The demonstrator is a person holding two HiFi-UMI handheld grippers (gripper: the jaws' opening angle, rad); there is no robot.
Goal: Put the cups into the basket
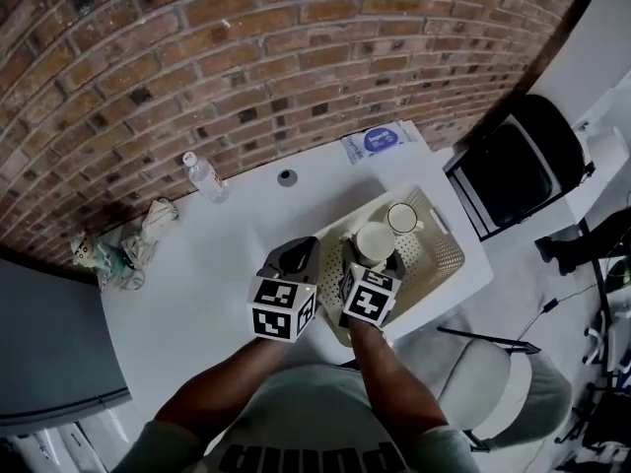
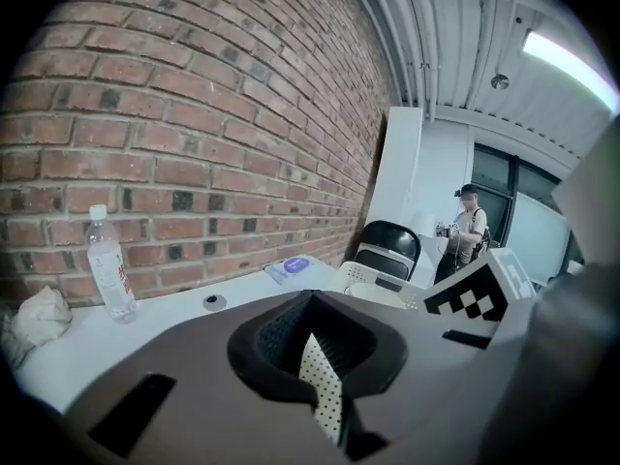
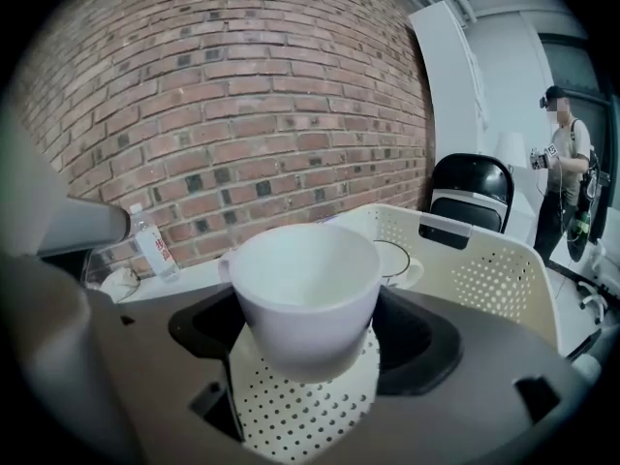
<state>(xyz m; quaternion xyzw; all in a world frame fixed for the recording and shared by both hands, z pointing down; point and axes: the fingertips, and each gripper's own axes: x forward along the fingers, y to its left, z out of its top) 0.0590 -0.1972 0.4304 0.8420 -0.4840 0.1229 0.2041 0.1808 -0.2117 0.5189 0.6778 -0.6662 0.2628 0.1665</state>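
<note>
Right gripper [image 3: 306, 376] fingers clamp a white cup [image 3: 305, 294] upright, apparently over the basket [image 1: 444, 254] near end. A second cup [image 1: 402, 218] sits inside at 1 o'clock. Best to lower straight down clear of it and release once the base rests. Left gripper [image 2: 320, 376] at 9 o'clock over the worktop [image 1: 227, 254], fingers closed, empty.

Brick wall [image 1: 246, 57], white table [image 1: 197, 284] (black chair [image 1: 523, 166] beside).
</note>
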